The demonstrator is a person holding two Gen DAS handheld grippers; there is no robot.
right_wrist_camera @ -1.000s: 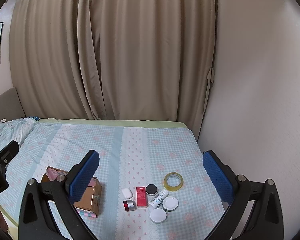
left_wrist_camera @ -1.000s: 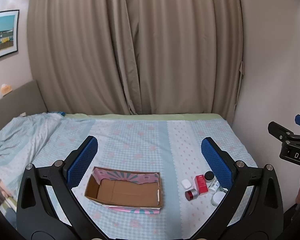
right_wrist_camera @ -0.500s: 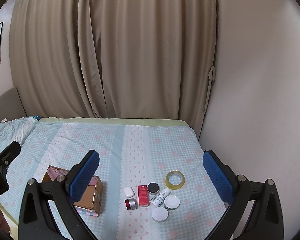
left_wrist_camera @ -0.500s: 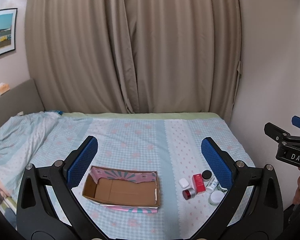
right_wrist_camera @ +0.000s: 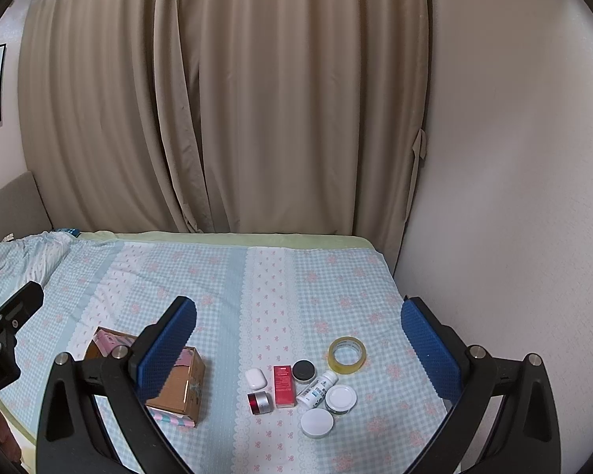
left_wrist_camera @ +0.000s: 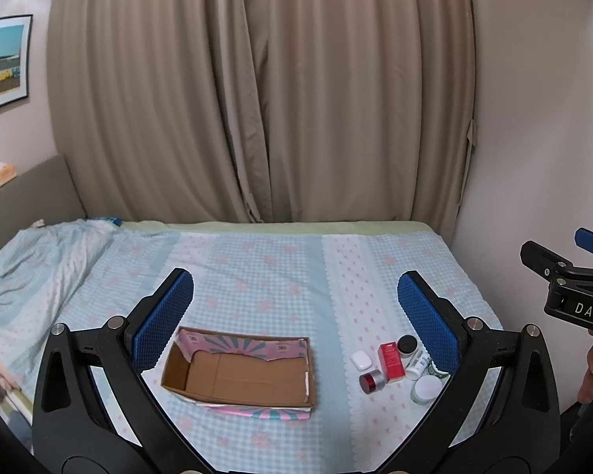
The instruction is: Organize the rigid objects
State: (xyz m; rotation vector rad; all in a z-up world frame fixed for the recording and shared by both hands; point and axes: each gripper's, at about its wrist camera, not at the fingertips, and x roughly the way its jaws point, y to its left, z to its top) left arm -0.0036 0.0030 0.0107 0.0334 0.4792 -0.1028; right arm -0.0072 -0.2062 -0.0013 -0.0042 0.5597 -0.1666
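Note:
An open cardboard box with pink patterned flaps lies on the bed; it also shows in the right wrist view. To its right sits a cluster of small items: a white earbud case, a red box, a red-and-silver jar, a black-lidded jar, a white bottle, two white-lidded jars and a tape roll. My left gripper is open and empty, high above the box. My right gripper is open and empty, high above the cluster.
The bed has a blue checked sheet, with a crumpled duvet at the left. Beige curtains hang behind it and a white wall runs along its right side. A framed picture hangs on the left.
Both views have tilted up slightly, so the box and the items sit a little lower in frame. Nothing on the bed has moved and both grippers stay open.

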